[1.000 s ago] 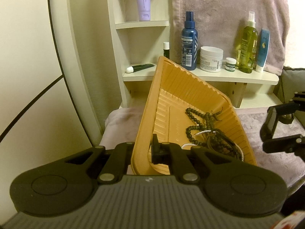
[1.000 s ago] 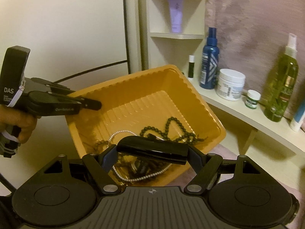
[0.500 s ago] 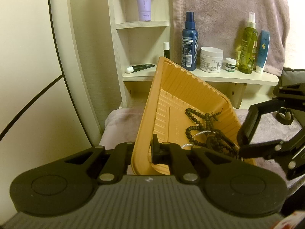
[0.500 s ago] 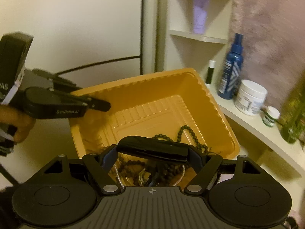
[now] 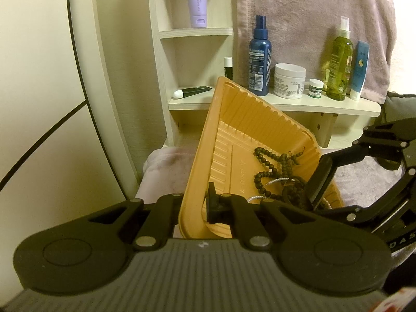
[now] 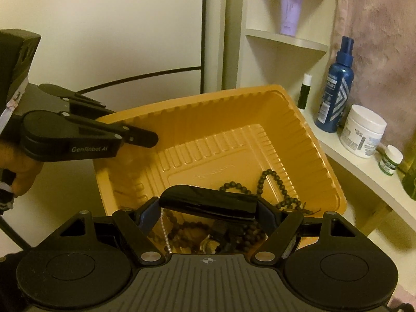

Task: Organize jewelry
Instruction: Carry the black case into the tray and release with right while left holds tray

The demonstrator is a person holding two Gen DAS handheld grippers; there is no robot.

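Observation:
An orange plastic tray [image 5: 249, 130] is held tilted, and my left gripper [image 5: 200, 205] is shut on its near rim. Dark bead strands [image 5: 275, 163] and a white pearl string [image 5: 273, 182] lie piled in its low corner. The tray also shows in the right wrist view [image 6: 234, 140], with the beads [image 6: 270, 179] and the left gripper [image 6: 140, 137] on its left rim. My right gripper [image 6: 208, 205] is wide open, holding a black oblong item [image 6: 208, 202] across its fingers over the bead pile. It also shows at the tray's right edge in the left wrist view [image 5: 322, 195].
A cream shelf [image 5: 286, 104] behind the tray carries a blue spray bottle [image 5: 260, 59], a white jar [image 5: 290, 80], a small green-lidded jar [image 5: 316, 88], a green spray bottle [image 5: 339, 65] and a blue tube [image 5: 360, 70]. A pink towel [image 5: 312, 13] hangs behind. A lavender tube [image 5: 197, 0] stands higher.
My right gripper has moved left and down, from beside the tray to over the beads at its right edge. The left gripper and tray have stayed put.

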